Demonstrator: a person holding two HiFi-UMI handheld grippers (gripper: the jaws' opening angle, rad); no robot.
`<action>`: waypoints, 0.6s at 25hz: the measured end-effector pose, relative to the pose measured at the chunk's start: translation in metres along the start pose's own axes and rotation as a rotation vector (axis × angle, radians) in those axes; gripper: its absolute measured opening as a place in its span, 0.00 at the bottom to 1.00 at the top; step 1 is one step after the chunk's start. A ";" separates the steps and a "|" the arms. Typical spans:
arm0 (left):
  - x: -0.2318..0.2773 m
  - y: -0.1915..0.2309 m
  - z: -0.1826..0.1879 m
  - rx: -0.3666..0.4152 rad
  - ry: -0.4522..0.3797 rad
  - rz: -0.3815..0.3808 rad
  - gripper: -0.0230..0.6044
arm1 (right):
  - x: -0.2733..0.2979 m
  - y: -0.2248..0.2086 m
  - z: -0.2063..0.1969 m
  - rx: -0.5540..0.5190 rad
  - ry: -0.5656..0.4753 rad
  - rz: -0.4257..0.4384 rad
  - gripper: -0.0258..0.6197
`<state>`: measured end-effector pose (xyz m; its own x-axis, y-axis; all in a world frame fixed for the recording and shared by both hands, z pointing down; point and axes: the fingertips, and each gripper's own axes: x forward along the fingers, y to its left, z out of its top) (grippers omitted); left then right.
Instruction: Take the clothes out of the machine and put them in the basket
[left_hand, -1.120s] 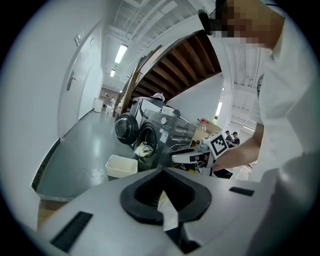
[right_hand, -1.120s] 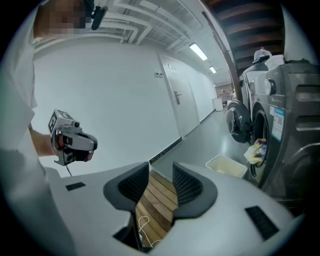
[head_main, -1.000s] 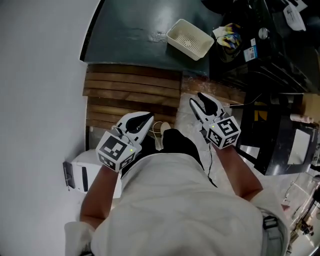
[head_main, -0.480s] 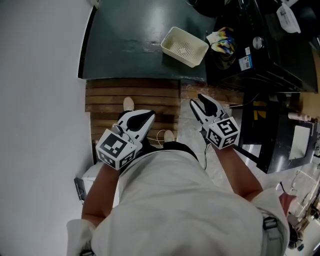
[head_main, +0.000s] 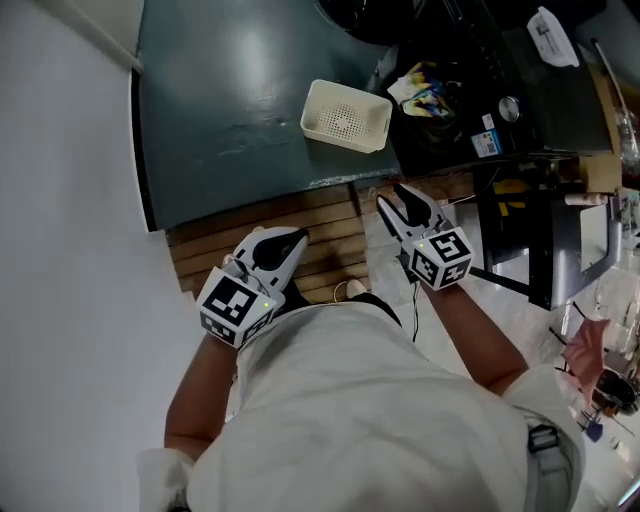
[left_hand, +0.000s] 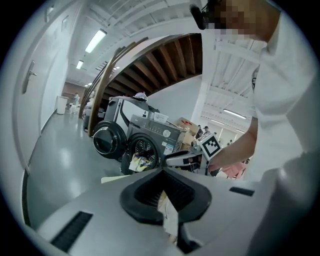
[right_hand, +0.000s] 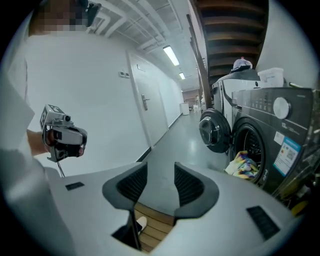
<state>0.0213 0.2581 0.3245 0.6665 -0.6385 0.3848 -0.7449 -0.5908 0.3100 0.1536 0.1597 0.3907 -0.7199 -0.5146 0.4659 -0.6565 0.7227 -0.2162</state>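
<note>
1. Head view: the left gripper (head_main: 296, 240) is clenched on nothing. The right gripper (head_main: 390, 197) stands released. Both hang over the wooden slats (head_main: 300, 215), well apart from the work. The white basket (head_main: 345, 115) sits on the green floor (head_main: 220, 90) with its perforated bottom showing, just beside the dark washing machine (head_main: 470, 70). The colourful clothes (head_main: 425, 85) lie at the machine's mouth. The person's white shirt (head_main: 370, 420) fills the lower frame and hides what is underfoot.

2. Left gripper view: the left gripper (left_hand: 161, 171) has its pads meeting at the tips, gripping nothing. Ahead, the clothes (left_hand: 140, 161) spill from the drum of the washing machine (left_hand: 152, 135). A round door (left_hand: 106, 141) stands open just left of the drum, and this view alone shows a paler machine (left_hand: 125, 107) behind it. The right gripper (left_hand: 182, 159) crosses in front of the washing machine's right side.

3. Right gripper view: the right gripper (right_hand: 155, 182) has its jaws apart. They have just been opening a little, and only floor shows between them. The clothes (right_hand: 242, 164) drape over the drum's lip, beside the round door (right_hand: 215, 130). The left gripper (right_hand: 62, 137) hangs at the left against the white wall (right_hand: 100, 100). A shoe (right_hand: 141, 223) rests on the wooden slats (right_hand: 157, 227) below.
</note>
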 end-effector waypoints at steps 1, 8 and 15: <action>-0.007 0.013 0.008 0.013 0.009 -0.023 0.03 | 0.009 0.003 0.009 0.011 0.000 -0.025 0.29; -0.054 0.095 0.054 0.095 0.086 -0.156 0.03 | 0.056 0.016 0.075 0.083 -0.005 -0.193 0.33; -0.046 0.125 0.082 0.078 0.121 -0.236 0.03 | 0.065 -0.021 0.093 0.189 0.003 -0.329 0.34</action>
<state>-0.0996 0.1731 0.2745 0.8096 -0.4179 0.4122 -0.5616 -0.7556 0.3371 0.0997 0.0687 0.3457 -0.4627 -0.7036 0.5393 -0.8829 0.4208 -0.2086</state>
